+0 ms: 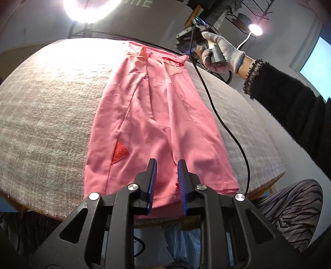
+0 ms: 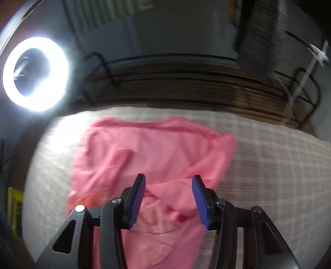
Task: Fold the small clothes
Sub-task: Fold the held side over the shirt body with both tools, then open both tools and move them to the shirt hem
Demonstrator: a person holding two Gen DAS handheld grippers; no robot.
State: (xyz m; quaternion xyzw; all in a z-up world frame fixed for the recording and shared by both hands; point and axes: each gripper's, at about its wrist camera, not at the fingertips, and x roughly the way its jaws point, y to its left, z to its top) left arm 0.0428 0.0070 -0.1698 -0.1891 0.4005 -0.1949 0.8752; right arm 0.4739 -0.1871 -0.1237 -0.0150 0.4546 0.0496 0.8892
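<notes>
Cloth covers the table (image 1: 41, 107), a pale woven mat, and left of centre on it lies nothing but glare from the ring light (image 1: 89, 8) at the far left. In the middle, the pink garment (image 1: 157, 115) lies flat on the mat with its sides folded inward, making a long narrow strip. A red triangular patch (image 1: 120, 154) shows near its left edge.

The strip's long axis runs from the near table edge straight away to the far edge. The left tongs (image 1: 166, 163) hover at the near end, directly above the hem, fingers spread with a narrow gap and gripping nothing. The garment stretches forward from them, so this end is theirs by nearness.

Farther right, a black cable (image 1: 225, 126) trails along the garment's right edge. The gloved right hand (image 1: 221, 53) holds its tool at the far end, by the collar. In the right wrist view, the right tongs (image 2: 168, 180) are spread wide above the collar area of the garment (image 2: 149, 149), empty, the picture blurred.

No containers are in view on the table.

A likely next fold brings one short end toward the other.
</notes>
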